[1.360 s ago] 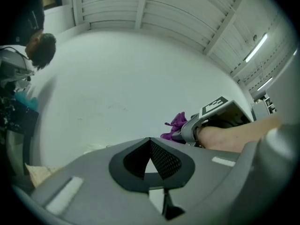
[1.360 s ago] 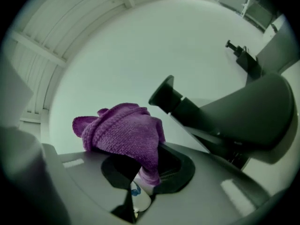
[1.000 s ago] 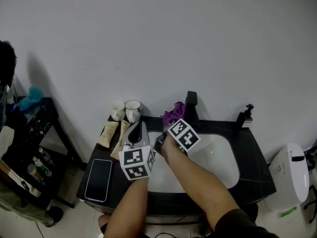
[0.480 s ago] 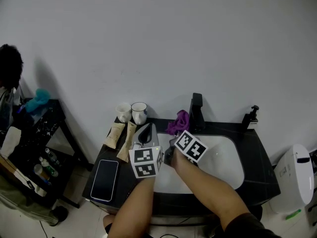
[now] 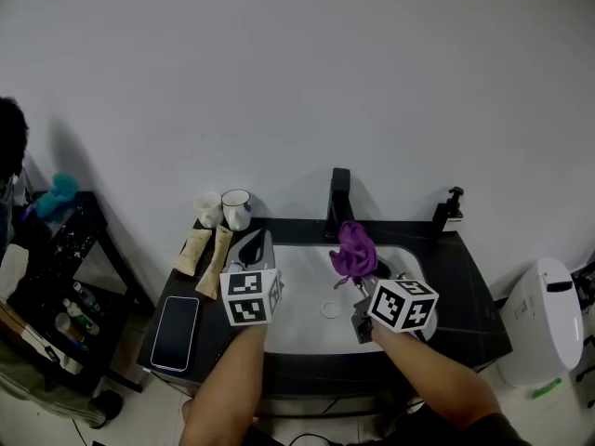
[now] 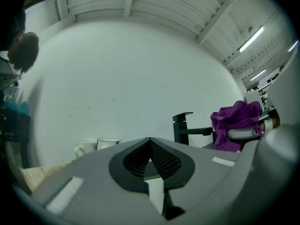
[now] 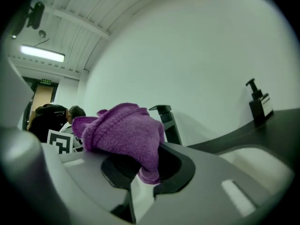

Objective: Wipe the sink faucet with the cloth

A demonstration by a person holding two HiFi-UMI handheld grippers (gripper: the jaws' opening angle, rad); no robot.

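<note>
The right gripper is clamped on the purple knitted cloth, holding it bunched above the white sink basin, just in front of the black faucet. It looks ready to press against the spout. The left gripper, jaws together and empty, hovers at the basin's left edge, out of the way.
</note>
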